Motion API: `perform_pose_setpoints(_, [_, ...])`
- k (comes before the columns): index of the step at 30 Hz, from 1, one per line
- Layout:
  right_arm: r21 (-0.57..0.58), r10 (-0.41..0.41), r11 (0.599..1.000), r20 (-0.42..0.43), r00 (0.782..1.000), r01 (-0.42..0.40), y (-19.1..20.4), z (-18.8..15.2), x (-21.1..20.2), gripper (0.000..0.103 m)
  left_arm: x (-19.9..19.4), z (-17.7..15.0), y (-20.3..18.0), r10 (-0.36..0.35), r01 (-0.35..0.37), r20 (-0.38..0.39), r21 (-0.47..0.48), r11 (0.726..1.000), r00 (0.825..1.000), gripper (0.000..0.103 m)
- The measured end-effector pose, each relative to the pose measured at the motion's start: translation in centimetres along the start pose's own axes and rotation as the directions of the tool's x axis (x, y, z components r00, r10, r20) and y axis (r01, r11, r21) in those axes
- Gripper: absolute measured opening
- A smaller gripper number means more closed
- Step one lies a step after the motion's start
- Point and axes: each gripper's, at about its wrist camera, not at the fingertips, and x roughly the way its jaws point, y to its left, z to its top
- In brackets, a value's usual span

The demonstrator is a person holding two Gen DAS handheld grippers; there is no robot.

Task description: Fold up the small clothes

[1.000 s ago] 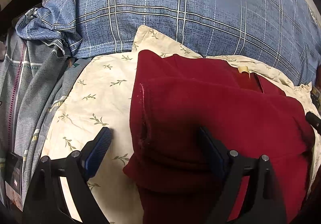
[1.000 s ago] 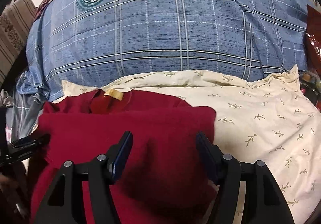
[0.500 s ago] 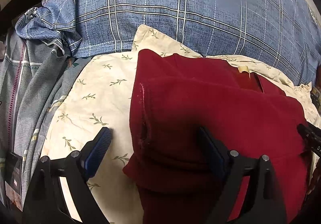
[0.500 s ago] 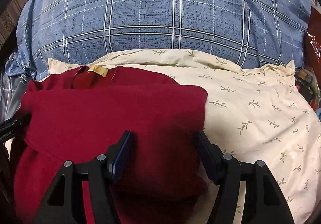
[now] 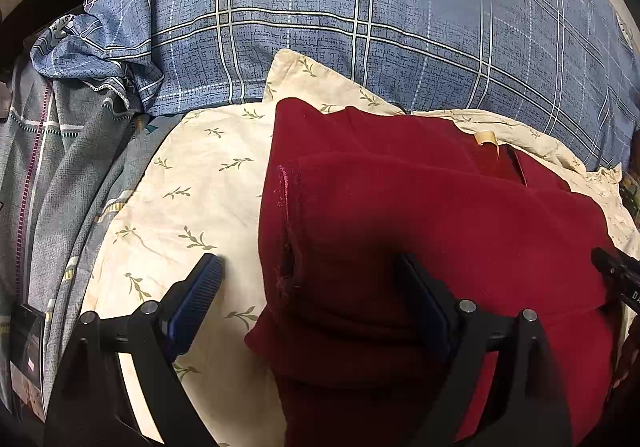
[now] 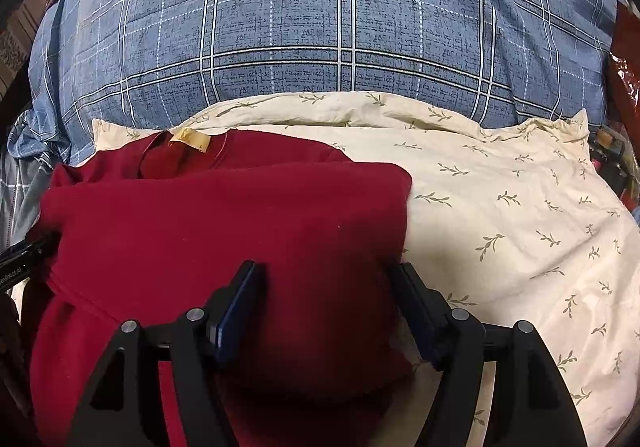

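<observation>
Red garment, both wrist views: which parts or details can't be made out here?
- Near hem of the red garment: left wrist view, cut off by the bottom edge and hidden behind the left tool.
- Tan neck label: right wrist view, print too small to read.
- Layers under the top fold: both views, covered by the garment itself.
- Cream pillowcase beneath: covered by the garment.

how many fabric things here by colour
dark red garment: 1
cream leaf-print cloth: 1
blue plaid bedding: 1
grey checked fabric: 1
total: 4
</observation>
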Motion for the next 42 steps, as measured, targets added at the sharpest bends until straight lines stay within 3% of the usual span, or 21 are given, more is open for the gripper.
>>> perform_pose_setpoints(15, [0.010,-0.025,1.000,-0.001,1.000,0.025,-0.7,-0.3,-0.4,0.072,-0.4,-0.2,-0.3,0.009,-0.009,0.000,0.015,1.000,1.000,0.089])
perform_pose_setpoints(21, [0.081,-0.036,0.996,-0.002,0.999,0.036,-2.1,-0.8,-1.2,0.074,-2.1,-1.1,0.5,-0.029,0.029,-0.014,0.006,1.000,0.999,0.089])
perform_pose_setpoints(24, [0.126,-0.054,0.991,0.004,0.999,0.053,-3.1,-1.4,-3.2,0.074,-3.9,-2.4,1.5,-0.023,0.023,-0.028,-0.003,1.000,0.999,0.089])
perform_pose_setpoints(31, [0.125,0.025,0.992,0.066,0.998,-0.033,-3.3,-3.1,-8.7,0.076,-9.3,-6.4,3.5,-0.031,0.031,-0.032,-0.012,0.999,0.999,0.089])
perform_pose_setpoints(39, [0.034,0.142,0.989,-0.020,0.990,-0.141,-1.2,-8.4,-11.2,0.076,-12.5,-12.4,5.3,-0.088,0.085,-0.099,-0.028,0.996,0.991,0.089])
perform_pose_setpoints(42, [0.022,0.144,0.990,-0.042,0.989,-0.143,-0.9,-10.7,-12.0,0.076,-12.7,-13.8,5.5,-0.112,0.107,-0.111,-0.053,0.993,0.987,0.089])
